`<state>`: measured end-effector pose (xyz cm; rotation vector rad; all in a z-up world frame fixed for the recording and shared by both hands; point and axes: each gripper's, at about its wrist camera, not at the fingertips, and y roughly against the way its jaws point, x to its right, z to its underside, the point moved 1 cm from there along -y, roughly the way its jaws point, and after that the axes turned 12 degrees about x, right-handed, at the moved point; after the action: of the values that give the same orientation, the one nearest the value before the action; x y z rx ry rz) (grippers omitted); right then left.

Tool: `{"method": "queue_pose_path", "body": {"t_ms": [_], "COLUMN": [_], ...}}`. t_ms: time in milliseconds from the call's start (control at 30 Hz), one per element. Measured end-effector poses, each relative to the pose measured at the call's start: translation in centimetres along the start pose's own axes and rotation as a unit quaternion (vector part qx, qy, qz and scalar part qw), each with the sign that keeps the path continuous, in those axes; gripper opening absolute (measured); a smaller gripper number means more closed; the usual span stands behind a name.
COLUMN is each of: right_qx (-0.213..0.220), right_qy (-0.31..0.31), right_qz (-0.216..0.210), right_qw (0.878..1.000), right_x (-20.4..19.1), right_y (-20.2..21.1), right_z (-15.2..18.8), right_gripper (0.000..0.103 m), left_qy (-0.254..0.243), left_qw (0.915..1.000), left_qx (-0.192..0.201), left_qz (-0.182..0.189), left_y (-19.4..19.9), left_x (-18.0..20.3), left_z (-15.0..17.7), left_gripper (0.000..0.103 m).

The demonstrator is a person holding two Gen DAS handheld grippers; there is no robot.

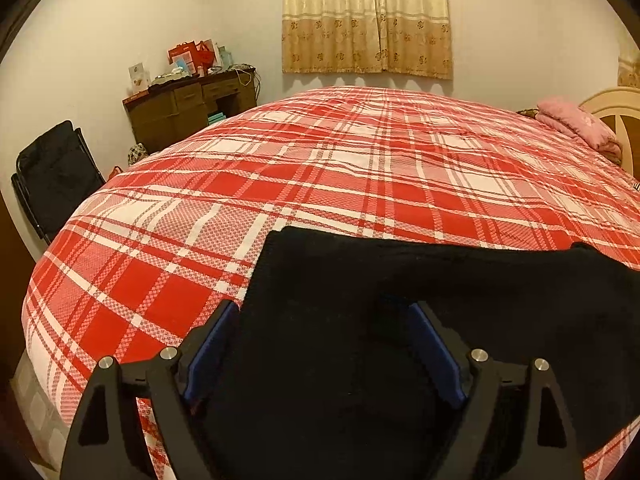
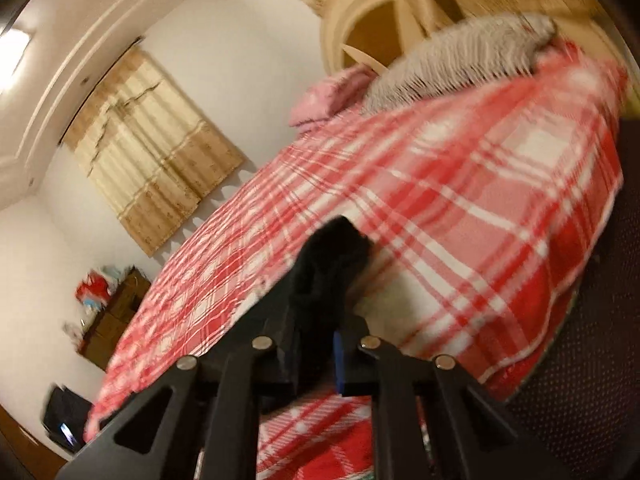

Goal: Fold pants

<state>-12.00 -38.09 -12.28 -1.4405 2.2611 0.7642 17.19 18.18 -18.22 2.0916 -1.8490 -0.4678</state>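
Lying across the near part of the bed (image 1: 360,168), the black pants (image 1: 400,300) spread over the red-and-white plaid cover, their far edge running roughly straight across the left wrist view. The left gripper (image 1: 320,316) sits low over the cloth with its jaws spread wide, released; the blue pads (image 1: 212,348) stand on either side of a broad stretch of fabric and I cannot see them pressing on it.

From the right wrist view, which is tilted and blurred, the right gripper (image 2: 320,276) has its jaws clenched on a bunched fold of the pants (image 2: 332,252), the dark cloth standing up between the fingers above the plaid cover (image 2: 460,208).

Farther off, a folded pink blanket (image 1: 576,120) lies at the head end of the bed beside a cream headboard (image 1: 616,108). A wooden dresser (image 1: 188,108) cluttered with boxes stands against the wall, a black folding chair (image 1: 56,176) is near it, and a beige curtain (image 1: 366,20) hangs behind the bed.
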Motion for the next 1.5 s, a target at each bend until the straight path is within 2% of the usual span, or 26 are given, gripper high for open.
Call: {"method": "queue_pose_path", "body": {"t_ms": [100, 200, 833, 1167, 1500], "right_qx": [0.012, 0.012, -0.028, -0.047, -0.086], "right_qy": [0.054, 0.079, 0.112, 0.133, 0.157], "right_qz": [-0.019, -0.039, -0.151, -0.202, -0.247], "right_qw": [0.998, 0.996, 0.982, 0.969, 0.952], "right_x": [-2.9, -5.0, -13.1, -17.0, -21.4], "right_y": [0.1, -0.4, -3.8, -4.7, -6.6], "right_z": [0.0, 0.2, 2.9, 4.5, 7.7], "right_gripper": [0.015, 0.015, 0.014, 0.014, 0.014], "left_qy": [-0.001, -0.001, -0.006, -0.007, -0.007], "left_qw": [1.0, 1.0, 1.0, 1.0, 1.0], "left_qx": [-0.001, -0.001, 0.002, 0.003, 0.003], "left_qz": [0.0, 0.0, 0.0, 0.001, 0.001], "left_y": [0.0, 0.1, 0.1, 0.1, 0.1], "left_x": [0.0, 0.0, 0.1, 0.0, 0.0], "left_z": [0.0, 0.0, 0.1, 0.1, 0.1], "left_gripper": [0.087, 0.087, 0.089, 0.09, 0.09]}}
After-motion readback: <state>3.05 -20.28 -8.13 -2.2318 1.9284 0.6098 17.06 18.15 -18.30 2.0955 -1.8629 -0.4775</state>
